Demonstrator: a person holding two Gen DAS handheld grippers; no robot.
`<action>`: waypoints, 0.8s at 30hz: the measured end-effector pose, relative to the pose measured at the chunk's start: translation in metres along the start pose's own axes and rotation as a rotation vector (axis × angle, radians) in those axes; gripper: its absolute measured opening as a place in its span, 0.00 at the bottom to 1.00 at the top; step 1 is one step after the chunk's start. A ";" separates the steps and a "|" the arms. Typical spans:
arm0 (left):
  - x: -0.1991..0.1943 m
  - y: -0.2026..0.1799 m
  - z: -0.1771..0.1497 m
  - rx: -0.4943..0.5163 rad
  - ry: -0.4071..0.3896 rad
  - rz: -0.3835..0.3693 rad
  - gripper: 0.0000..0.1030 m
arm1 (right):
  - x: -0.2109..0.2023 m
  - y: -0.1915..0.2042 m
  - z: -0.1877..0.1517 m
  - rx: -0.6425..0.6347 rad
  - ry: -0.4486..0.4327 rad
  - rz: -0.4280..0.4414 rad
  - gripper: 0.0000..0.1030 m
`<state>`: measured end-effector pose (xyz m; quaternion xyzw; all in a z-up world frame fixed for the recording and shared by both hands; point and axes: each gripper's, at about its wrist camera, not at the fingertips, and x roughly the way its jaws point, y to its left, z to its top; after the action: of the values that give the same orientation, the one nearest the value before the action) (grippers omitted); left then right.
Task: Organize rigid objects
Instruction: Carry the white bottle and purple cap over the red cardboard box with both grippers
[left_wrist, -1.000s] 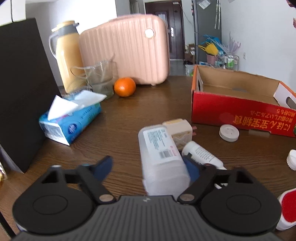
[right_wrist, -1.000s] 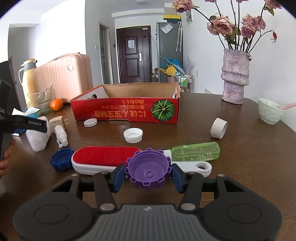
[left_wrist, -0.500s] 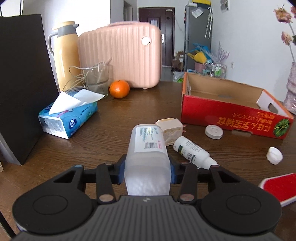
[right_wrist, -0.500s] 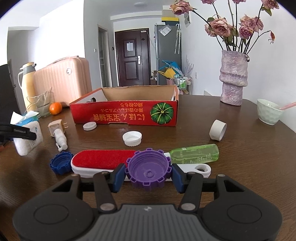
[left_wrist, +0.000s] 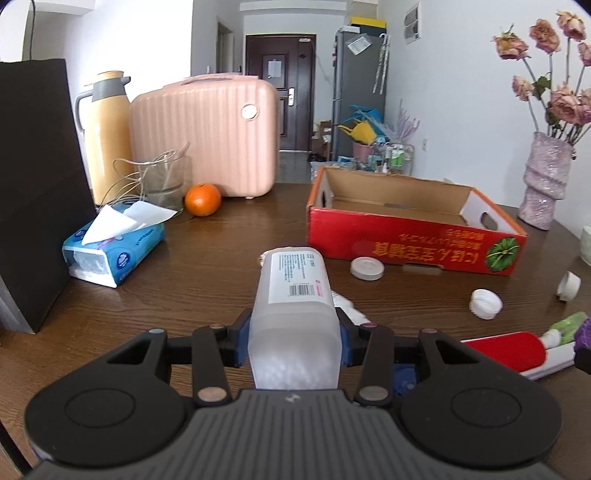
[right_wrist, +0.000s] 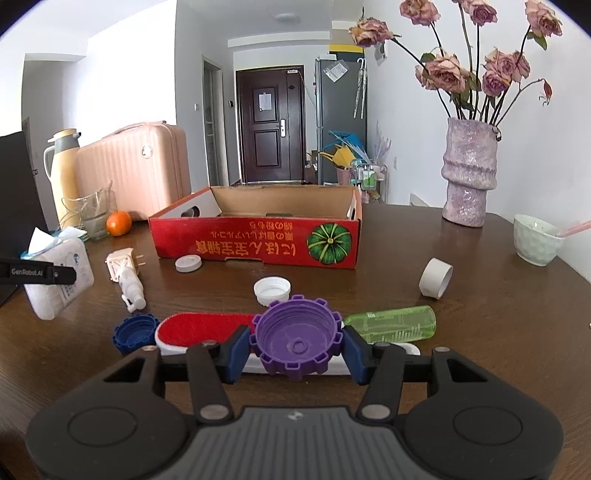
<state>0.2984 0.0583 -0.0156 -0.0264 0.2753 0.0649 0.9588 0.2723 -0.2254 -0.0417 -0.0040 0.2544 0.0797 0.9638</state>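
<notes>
Since a second ago: frosted translucent plastic container with a white barcode label gone from lying on the dark brown wooden table beside the left gripper to clamped between its blue pads and raised off the wood, tilted, as seen from the right wrist view. Jaws drawn in during that second, now pressed tight on both flanks of the container. Beneath and behind it, left lying on the table: small white spray bottle and cream plug adapter.

Right gripper partly open yet closed on a purple toothed plastic cap, hollow side up. Just behind it: red-faced white lint brush, clear green tube, dark blue toothed cap.

Farther back: open red cardboard box with a pumpkin print, a grey round lid just in front of it, a white screw cap nearer, a white tape ring off to the right.
</notes>
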 end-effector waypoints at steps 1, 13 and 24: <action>-0.002 -0.001 0.000 0.002 -0.002 -0.006 0.43 | -0.001 0.001 0.001 -0.001 -0.004 -0.001 0.51; -0.019 -0.017 0.007 0.030 -0.043 -0.065 0.43 | -0.003 0.009 0.015 -0.018 -0.028 0.012 0.51; -0.016 -0.038 0.028 0.068 -0.079 -0.110 0.43 | 0.008 0.018 0.039 -0.026 -0.058 0.032 0.51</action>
<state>0.3050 0.0218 0.0171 -0.0065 0.2374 0.0037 0.9714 0.2954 -0.2043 -0.0105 -0.0103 0.2255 0.0984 0.9692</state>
